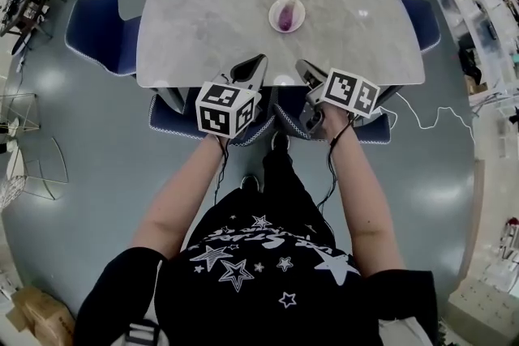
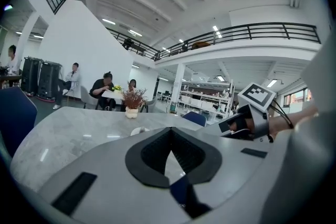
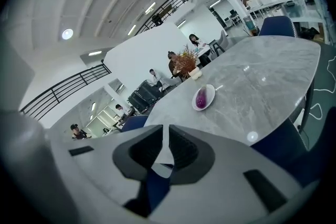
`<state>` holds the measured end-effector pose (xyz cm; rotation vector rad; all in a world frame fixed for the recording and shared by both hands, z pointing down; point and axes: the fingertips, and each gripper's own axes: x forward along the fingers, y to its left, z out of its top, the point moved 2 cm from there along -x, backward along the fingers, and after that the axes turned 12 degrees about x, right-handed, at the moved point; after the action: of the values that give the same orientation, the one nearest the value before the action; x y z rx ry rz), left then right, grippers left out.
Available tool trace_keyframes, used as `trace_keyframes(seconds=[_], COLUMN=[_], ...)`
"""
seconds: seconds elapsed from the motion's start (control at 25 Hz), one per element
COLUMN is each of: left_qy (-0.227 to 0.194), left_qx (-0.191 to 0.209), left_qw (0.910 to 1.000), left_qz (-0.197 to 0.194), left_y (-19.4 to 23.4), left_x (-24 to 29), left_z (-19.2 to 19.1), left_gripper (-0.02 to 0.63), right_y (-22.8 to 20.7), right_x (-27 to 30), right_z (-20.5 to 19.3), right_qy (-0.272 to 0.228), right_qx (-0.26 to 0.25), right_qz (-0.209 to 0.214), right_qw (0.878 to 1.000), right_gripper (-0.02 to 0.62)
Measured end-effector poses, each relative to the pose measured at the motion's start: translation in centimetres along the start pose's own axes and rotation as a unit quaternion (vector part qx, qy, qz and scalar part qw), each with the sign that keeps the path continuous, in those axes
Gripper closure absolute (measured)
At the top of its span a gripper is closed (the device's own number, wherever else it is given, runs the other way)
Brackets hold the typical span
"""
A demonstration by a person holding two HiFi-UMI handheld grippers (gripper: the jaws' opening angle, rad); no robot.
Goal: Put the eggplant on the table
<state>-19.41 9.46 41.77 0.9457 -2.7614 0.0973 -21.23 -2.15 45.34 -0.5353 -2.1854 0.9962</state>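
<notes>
The glossy purple eggplant [image 1: 286,15] is lying in a round white plate [image 1: 273,10] on the marbled grey table [image 1: 203,12], well beyond both grippers. The left gripper [image 2: 170,134] is sitting with its jaws touching, while the right gripper [image 3: 164,131] is holding its jaws barely apart and empty.

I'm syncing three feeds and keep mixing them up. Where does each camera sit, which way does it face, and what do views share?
Head view: on the person's head, steeply down at the marble table, eggplant on its plate; forearms, left tool, right tool show.
Left gripper view: on the left tool, across the table toward the potted plant; own jaws together, right tool beside.
Right gripper view: on the right tool, tilted, toward the eggplant; own jaws slightly apart.
Shared: all show the table.
</notes>
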Motion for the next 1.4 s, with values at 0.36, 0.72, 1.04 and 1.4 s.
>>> trace_keyframes(seconds=[0.36, 0.72, 1.04, 1.4], left_qy=[0.005, 0.003, 0.008, 0.006], left_qx=[-0.01, -0.019, -0.024, -0.021], left_qw=[0.9997, 0.9998, 0.9995, 0.9988], left_qz=[-0.02, -0.006, 0.018, 0.044], left_y=[-2.4, -3.3, -7.5, -16.9], left_x=[-0.4, -0.4, -1.6, -6.3], left_z=[-0.9, -1.7, -2.4, -2.1], left_gripper=[0.598, 0.598, 0.598, 0.598], right_y=[0.8, 1.2, -0.5, -0.6], right_x=[-2.4, -2.4, -6.4, -15.7], right_z=[-1.0, -1.9, -4.0, -7.2], right_qy=[-0.018, -0.014, 0.002, -0.001], right_qx=[-0.042, -0.086, -0.117, -0.143], right_qz=[0.005, 0.018, 0.027, 0.051], right_qw=[0.999, 0.996, 0.993, 0.988], right_gripper=[0.552, 0.552, 0.552, 0.552])
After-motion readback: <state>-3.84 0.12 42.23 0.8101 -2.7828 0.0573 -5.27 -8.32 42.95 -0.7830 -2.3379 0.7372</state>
